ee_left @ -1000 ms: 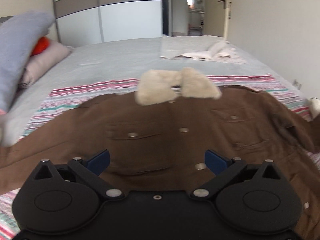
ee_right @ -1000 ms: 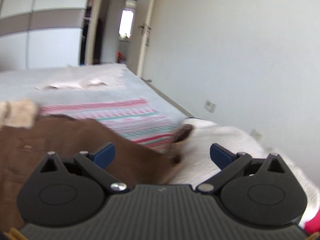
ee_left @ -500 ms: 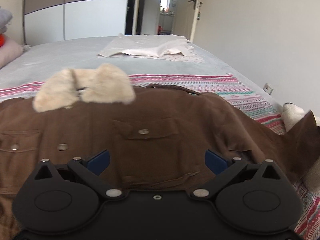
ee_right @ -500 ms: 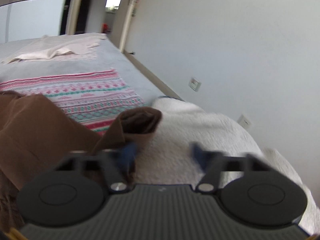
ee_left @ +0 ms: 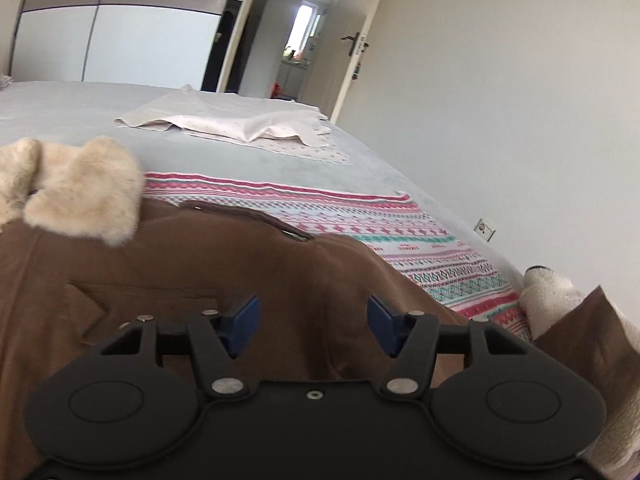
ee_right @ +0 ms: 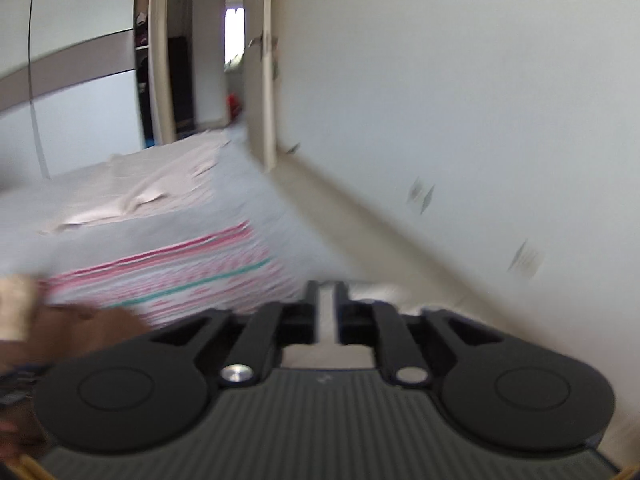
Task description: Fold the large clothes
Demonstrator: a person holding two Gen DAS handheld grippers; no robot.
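A large brown coat (ee_left: 224, 264) with a cream fur collar (ee_left: 80, 188) lies spread on the bed, on a striped pink and teal blanket (ee_left: 400, 240). Its right sleeve (ee_left: 576, 332) lies over a white fleecy lining at the right edge. My left gripper (ee_left: 312, 320) is open and empty, low over the coat's right shoulder. My right gripper (ee_right: 326, 308) is shut, with nothing visible between its fingers. The right wrist view is blurred; the coat (ee_right: 80, 332) shows at its lower left.
A folded cream cloth (ee_left: 240, 128) lies on the grey bed sheet (ee_left: 60, 108) further back. A white wall (ee_left: 520, 120) runs along the bed's right side, with an open door (ee_left: 344, 64) and wardrobe beyond.
My left gripper has swung right along the coat and narrowed its opening. My right gripper has closed from wide open and lifted away from the sleeve, now pointing at the wall.
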